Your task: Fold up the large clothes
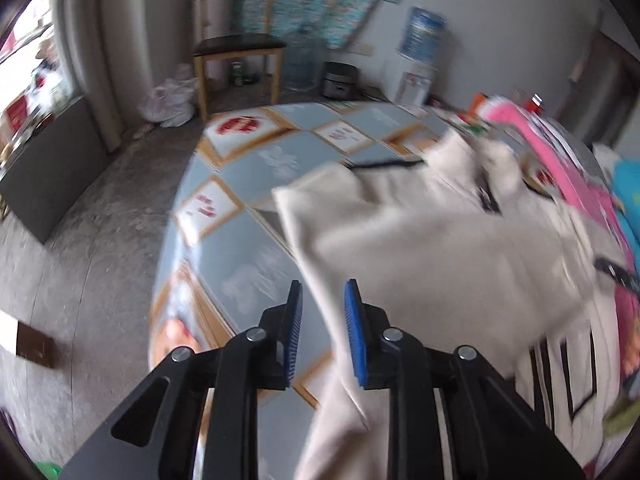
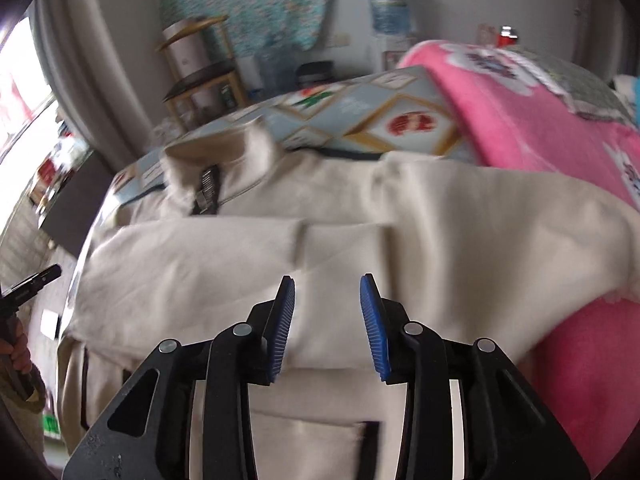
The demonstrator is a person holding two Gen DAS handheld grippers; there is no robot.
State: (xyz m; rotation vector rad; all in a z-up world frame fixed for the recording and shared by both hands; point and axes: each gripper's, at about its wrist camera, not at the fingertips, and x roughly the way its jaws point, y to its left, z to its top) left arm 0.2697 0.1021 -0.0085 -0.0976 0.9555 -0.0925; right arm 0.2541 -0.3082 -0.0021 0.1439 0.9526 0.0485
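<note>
A cream jacket (image 1: 420, 232) with black trim lies folded on the table, its collar and zip (image 2: 208, 192) toward the far left in the right wrist view. My left gripper (image 1: 323, 284) is open above the jacket's left edge; the cloth shows below the gap and the pads do not press on it. My right gripper (image 2: 327, 278) is open over the middle of the folded jacket (image 2: 320, 220), with nothing gripped. In the right wrist view, the left gripper (image 2: 36, 280) shows at the left edge, held by a hand (image 2: 16, 352).
The table (image 1: 248, 160) wears a blue and white diamond-patterned cover. A pink blanket (image 2: 520, 120) is heaped on the right side, against the jacket. Beyond the table stand a wooden chair (image 1: 236, 44), a water dispenser (image 1: 420, 40) and a white bag (image 1: 168, 104) on the floor.
</note>
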